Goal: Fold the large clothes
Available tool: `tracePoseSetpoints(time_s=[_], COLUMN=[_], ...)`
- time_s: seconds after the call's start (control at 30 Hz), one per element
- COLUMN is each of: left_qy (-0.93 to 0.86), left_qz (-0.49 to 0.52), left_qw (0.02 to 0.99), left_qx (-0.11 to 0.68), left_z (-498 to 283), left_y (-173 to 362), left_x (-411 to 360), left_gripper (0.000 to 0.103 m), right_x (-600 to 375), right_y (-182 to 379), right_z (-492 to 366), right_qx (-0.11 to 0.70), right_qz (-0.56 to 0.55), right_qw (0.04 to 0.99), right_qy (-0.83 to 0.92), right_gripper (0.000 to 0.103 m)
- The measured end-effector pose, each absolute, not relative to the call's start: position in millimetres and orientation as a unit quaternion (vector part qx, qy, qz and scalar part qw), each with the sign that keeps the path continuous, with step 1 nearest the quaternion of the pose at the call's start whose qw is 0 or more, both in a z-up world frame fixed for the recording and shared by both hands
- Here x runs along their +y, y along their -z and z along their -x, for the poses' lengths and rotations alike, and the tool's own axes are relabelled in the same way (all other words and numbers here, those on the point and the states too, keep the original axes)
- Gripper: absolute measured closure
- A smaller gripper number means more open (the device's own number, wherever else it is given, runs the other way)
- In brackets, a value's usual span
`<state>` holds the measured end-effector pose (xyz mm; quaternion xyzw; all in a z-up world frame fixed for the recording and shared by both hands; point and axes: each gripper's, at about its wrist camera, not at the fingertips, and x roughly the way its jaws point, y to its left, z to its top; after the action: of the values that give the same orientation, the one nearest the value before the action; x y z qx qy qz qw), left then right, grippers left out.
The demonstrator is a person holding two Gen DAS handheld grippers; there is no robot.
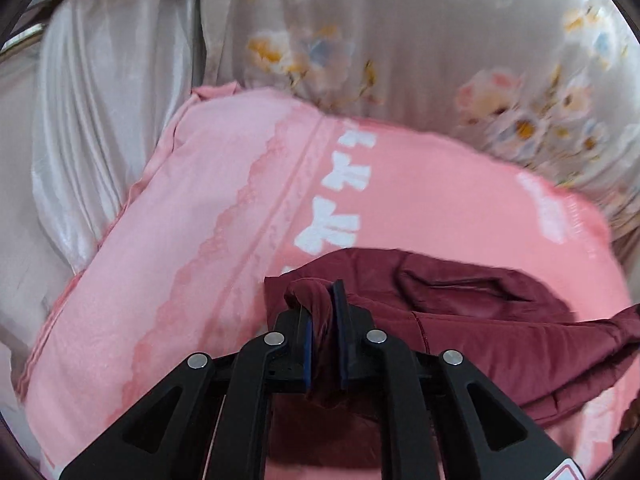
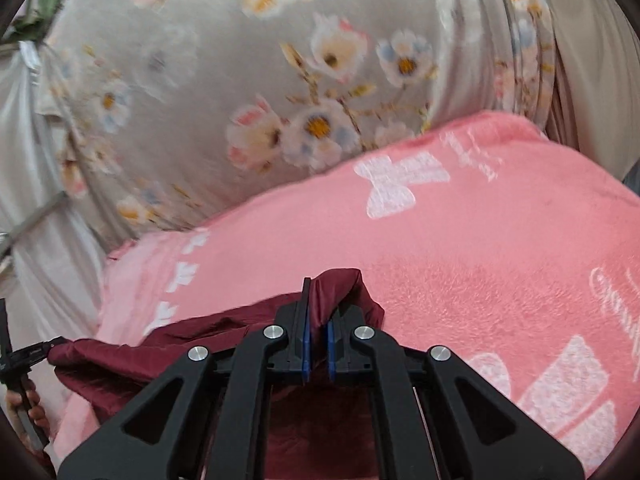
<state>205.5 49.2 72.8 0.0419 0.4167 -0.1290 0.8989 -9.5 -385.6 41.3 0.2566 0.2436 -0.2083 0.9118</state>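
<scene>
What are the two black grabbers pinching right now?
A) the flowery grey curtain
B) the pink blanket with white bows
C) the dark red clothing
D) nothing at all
C: the left gripper and the right gripper each have a bunch of the dark red garment squeezed between their fingers, above the pink blanket.

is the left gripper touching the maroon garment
Touching. The left wrist view shows the left gripper shut on a bunched fold of the maroon garment, cloth squeezed between both pads.
</scene>
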Motion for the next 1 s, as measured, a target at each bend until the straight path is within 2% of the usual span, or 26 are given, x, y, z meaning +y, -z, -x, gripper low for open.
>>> tracePoseSetpoints(time_s=[0.2, 0.3, 0.4, 0.57, 0.67, 0.73, 0.77, 0.83, 1.0], left_qy=[0.088, 0.093, 0.103, 0.157, 0.183, 0.120, 0.094, 0.110, 0.151], left_qz=[-0.049, -0.032, -0.013, 0.038, 0.067, 0.054, 0.045, 0.027, -0.030], left_qw=[0.878, 0.876, 0.873, 0.876, 0.874, 0.906, 0.926, 0.933, 0.910], left_qx=[0.469, 0.473, 0.476, 0.454, 0.444, 0.402, 0.363, 0.342, 0.385], left_z=[-265, -278, -282, -277, -277, -272, -265, -258, -251], left_y=[11, 27, 21, -20, -40, -57, -68, -80, -72], left_x=[32, 33, 38, 55, 63, 70, 73, 69, 22], left_gripper=[0.087, 0.086, 0.086, 0.084, 0.070, 0.031, 0.030, 0.030, 0.030], right_x=[-400, -406, -421, -426, -427, -424, -420, -406, -352], right_y=[19, 27, 22, -1, -12, -17, -20, -25, -23], right_z=[-50, -60, -60, -42, -30, -24, -23, -26, -54], right_qx=[0.285, 0.286, 0.269, 0.231, 0.218, 0.214, 0.215, 0.231, 0.287], right_qz=[-0.262, -0.271, -0.308, -0.332, -0.335, -0.332, -0.322, -0.289, -0.213], right_qw=[0.892, 0.888, 0.885, 0.891, 0.890, 0.892, 0.895, 0.903, 0.918], right_qy=[0.235, 0.238, 0.222, 0.206, 0.217, 0.219, 0.221, 0.220, 0.172], right_gripper=[0.097, 0.094, 0.091, 0.077, 0.075, 0.075, 0.075, 0.075, 0.075])
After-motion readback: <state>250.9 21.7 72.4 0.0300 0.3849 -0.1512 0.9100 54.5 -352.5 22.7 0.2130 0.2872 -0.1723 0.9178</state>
